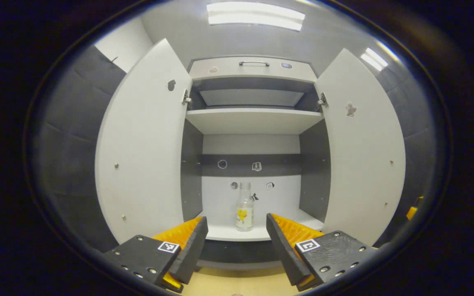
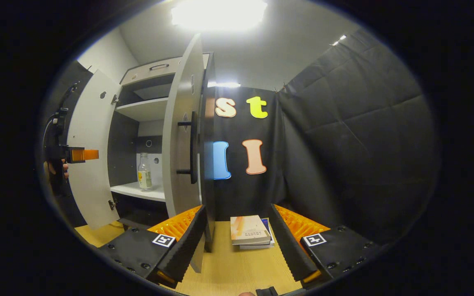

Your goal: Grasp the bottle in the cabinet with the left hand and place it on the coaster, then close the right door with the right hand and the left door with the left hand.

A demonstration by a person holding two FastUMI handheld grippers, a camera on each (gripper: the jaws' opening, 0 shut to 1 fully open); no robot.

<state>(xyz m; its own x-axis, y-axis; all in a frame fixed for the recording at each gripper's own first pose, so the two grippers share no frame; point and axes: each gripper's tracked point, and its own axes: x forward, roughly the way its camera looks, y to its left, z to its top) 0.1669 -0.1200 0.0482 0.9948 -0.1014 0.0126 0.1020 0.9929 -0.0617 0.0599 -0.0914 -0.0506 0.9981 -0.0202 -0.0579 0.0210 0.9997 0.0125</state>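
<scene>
A clear glass bottle [image 1: 245, 207] with a yellow label stands upright on the cabinet's lower shelf [image 1: 237, 234], near its front middle. My left gripper [image 1: 237, 246] is open in front of the cabinet, its fingers apart and short of the bottle. Both doors stand wide: the left door [image 1: 142, 144] and the right door [image 1: 362, 148]. In the right gripper view the bottle [image 2: 144, 172] shows inside the cabinet, past the right door [image 2: 183, 135] seen nearly edge-on with its black handle [image 2: 191, 153]. My right gripper [image 2: 237, 242] is open over the wooden table, empty.
Stacked books [image 2: 251, 232] lie on the wooden table [image 2: 228, 267] between my right fingers. An upper shelf [image 1: 253, 119] and a top drawer with a handle [image 1: 253, 63] sit above the bottle. The left gripper [image 2: 74, 155] and the hand holding it show at far left.
</scene>
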